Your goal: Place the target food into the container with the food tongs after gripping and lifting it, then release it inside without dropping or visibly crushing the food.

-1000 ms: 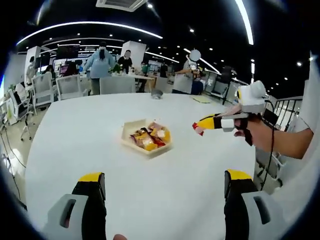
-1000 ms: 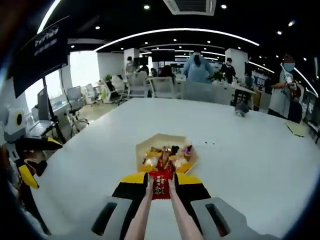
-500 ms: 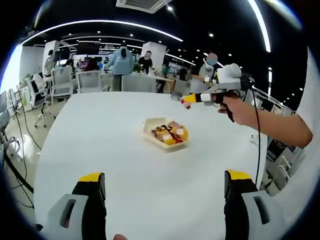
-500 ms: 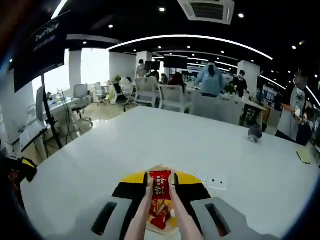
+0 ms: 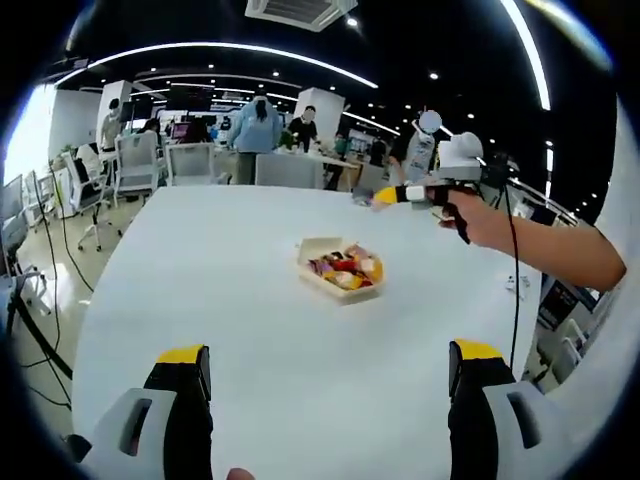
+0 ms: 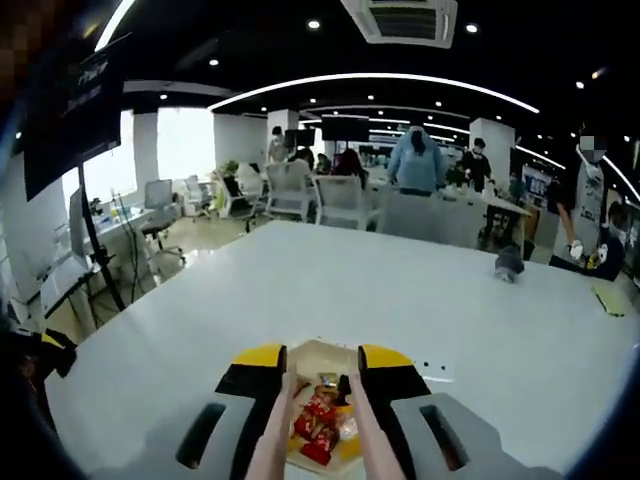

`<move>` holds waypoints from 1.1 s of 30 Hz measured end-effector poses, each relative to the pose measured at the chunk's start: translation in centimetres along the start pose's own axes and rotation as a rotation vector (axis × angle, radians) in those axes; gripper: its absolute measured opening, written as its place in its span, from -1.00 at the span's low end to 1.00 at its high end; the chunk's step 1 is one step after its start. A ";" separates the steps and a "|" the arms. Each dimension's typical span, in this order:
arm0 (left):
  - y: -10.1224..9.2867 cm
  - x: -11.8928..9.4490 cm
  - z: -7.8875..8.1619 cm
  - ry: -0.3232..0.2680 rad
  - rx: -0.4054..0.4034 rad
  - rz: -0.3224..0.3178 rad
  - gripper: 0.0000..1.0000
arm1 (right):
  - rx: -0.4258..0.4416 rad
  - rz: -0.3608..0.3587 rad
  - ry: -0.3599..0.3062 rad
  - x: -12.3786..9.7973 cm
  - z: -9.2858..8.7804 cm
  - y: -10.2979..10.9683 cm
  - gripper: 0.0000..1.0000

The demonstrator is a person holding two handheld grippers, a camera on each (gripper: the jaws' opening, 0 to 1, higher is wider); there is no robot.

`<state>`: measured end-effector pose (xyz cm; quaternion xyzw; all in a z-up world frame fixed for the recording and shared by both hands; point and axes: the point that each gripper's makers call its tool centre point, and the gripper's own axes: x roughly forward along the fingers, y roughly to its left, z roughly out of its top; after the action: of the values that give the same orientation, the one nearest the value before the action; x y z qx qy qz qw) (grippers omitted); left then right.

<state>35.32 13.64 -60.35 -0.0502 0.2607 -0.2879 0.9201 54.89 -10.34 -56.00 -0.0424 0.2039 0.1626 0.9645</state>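
Left gripper view: my left gripper (image 5: pixel 330 400) has its two yellow-tipped jaws set wide apart with nothing between them, low over the white table (image 5: pixel 220 280). The container (image 5: pixel 340 272), a shallow pale tray, sits on the table ahead of the jaws, well apart from them, and holds a heap of snack packets (image 5: pixel 345 268) in red, yellow and orange wrappers. Beyond it to the right, a hand (image 5: pixel 475 218) holds the right gripper (image 5: pixel 395 195) up above the far side of the table; from here I cannot tell how its jaws stand. Right gripper view: the right gripper looks down along the food tongs (image 6: pixel 312 440), whose two pale arms run between its jaws, the jaws pressing them from either side. The tong tips are slightly apart and directly over the container (image 6: pixel 318 420), with the snack packets (image 6: pixel 318 425) lying in the tray between and below them. I see no packet pinched in the tongs. People stand at desks in the background.
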 end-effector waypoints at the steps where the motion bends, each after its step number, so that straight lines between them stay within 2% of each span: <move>1: -0.1 0.0 0.0 -0.001 0.001 -0.002 0.99 | 0.000 -0.005 -0.001 -0.6 0.0 0.0 -0.45; 7: -0.9 -0.4 0.4 -0.015 0.039 -0.040 0.99 | 0.016 -0.002 -0.012 -3.1 -0.3 1.1 -0.44; 10: -1.1 -0.8 0.2 -0.017 0.050 -0.047 0.99 | 0.016 -0.005 -0.010 -3.2 -0.4 1.1 -0.44; 17: -2.8 -1.5 1.1 -0.044 0.084 -0.057 0.99 | 0.014 0.006 -0.014 -6.7 -1.5 1.9 -0.44; 24: -5.5 -1.6 1.8 -0.069 0.094 -0.041 0.99 | 0.015 0.046 -0.016 -9.9 -2.9 1.6 -0.44; 29: -8.7 -1.0 1.0 -0.041 0.125 -0.064 0.99 | 0.011 0.071 -0.012 -12.1 -4.3 1.4 -0.44; 33: -10.3 -0.6 0.6 -0.035 0.143 -0.070 0.99 | 0.010 0.075 -0.014 -13.8 -5.3 1.0 -0.44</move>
<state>30.01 5.36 -57.03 0.0015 0.2216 -0.3367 0.9152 40.63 -14.25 -55.25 -0.0285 0.1992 0.1980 0.9593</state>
